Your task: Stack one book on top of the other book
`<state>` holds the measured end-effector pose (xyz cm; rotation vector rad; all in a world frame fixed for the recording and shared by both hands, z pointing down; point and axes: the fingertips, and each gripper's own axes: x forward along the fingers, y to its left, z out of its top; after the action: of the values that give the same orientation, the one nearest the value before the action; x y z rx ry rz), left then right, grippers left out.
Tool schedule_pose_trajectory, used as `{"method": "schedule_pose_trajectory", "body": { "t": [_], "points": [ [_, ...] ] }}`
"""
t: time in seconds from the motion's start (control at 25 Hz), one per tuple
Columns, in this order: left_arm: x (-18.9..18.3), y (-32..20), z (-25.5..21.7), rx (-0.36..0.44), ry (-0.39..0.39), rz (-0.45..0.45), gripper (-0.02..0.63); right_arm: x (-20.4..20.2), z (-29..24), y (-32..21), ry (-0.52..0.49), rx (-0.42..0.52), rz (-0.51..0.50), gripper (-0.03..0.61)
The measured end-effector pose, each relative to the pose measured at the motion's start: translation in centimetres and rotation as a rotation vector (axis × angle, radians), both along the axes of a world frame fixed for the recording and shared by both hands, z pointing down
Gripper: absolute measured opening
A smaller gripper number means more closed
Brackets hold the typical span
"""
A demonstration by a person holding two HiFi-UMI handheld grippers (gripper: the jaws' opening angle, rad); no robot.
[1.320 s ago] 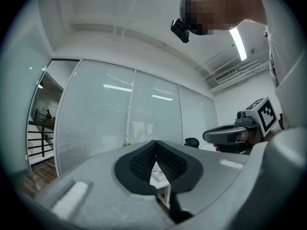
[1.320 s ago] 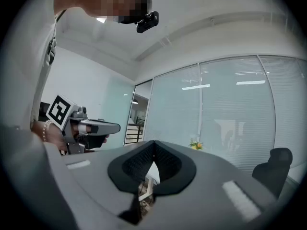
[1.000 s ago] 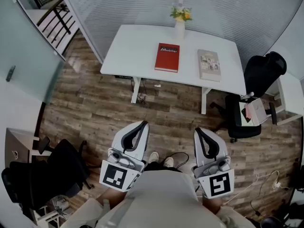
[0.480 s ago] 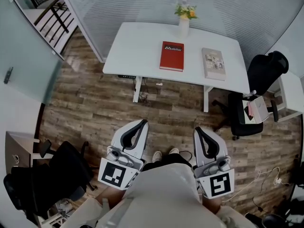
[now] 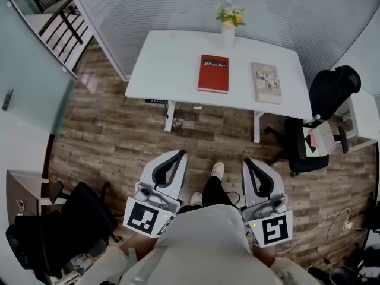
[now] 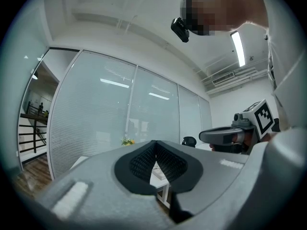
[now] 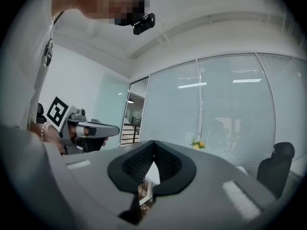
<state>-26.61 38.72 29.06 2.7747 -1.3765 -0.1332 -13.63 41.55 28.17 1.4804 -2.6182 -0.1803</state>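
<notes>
A red book (image 5: 213, 73) and a beige book (image 5: 265, 82) lie flat, side by side but apart, on a white surface (image 5: 172, 64) at upper centre. Lower down, the left claw (image 5: 178, 155) and right claw (image 5: 247, 162) are closed tight, holding nothing.

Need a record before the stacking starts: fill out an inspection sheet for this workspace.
Surface: white rectangular table, mostly bare.
Job's things: red hardcover book and beige book lie flat, apart, unstacked.
Clutter: white vase of yellow flowers at the table's far edge.
Grippers: left gripper and right gripper shut, empty, short of the table.
Cables: white cable on the wooden plank floor, right.
Surroundings: black office chair right of table; frosted glass wall behind.
</notes>
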Motion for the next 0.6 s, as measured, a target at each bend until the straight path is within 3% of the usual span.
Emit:
{"method": "schedule_pose_trajectory", "body": {
  "t": [0.6],
  "points": [
    [3.7, -8.5, 0.2, -0.002, -0.010, -0.003, 0.002, 3.6, 0.7, -8.9, -0.020, -0.006, -0.012, 0.005]
  ]
}}
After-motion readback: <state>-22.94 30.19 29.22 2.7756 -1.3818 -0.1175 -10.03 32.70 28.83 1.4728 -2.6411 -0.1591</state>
